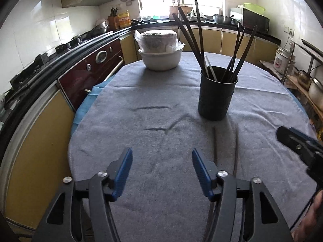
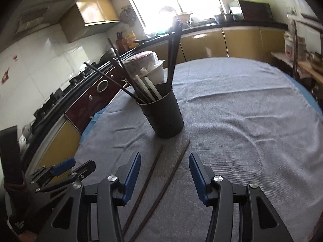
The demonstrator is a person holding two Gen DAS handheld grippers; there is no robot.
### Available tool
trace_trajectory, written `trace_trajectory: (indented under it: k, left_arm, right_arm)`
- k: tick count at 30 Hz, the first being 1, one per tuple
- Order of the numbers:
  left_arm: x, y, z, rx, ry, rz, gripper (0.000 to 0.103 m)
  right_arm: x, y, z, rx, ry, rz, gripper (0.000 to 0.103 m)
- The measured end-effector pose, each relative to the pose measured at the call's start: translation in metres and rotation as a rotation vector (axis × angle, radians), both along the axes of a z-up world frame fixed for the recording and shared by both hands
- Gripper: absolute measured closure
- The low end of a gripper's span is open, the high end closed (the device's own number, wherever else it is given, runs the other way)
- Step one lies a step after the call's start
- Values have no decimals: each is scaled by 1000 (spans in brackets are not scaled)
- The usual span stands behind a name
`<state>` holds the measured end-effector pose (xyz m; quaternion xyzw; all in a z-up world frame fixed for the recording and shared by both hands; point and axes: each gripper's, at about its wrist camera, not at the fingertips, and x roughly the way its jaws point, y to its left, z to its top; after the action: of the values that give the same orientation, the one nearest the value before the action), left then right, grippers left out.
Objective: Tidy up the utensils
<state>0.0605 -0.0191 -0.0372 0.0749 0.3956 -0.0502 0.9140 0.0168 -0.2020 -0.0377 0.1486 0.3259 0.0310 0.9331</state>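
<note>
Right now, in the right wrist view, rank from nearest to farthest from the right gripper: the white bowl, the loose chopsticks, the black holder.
1. Loose chopsticks, lying between the right gripper's open fingers.
2. Black holder, straight ahead.
3. White bowl, behind the holder, left.

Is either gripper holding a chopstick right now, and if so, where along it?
Neither. The left gripper and right gripper are both open and empty; the two brown chopsticks lie loose on the cloth.
</note>
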Motion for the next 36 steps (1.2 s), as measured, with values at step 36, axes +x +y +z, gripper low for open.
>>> trace_trajectory:
  k: [36]
  left_arm:
    - [-133, 8, 103, 65, -278, 50, 27]
  right_arm:
    - [-134, 14, 75, -85, -225, -55, 40]
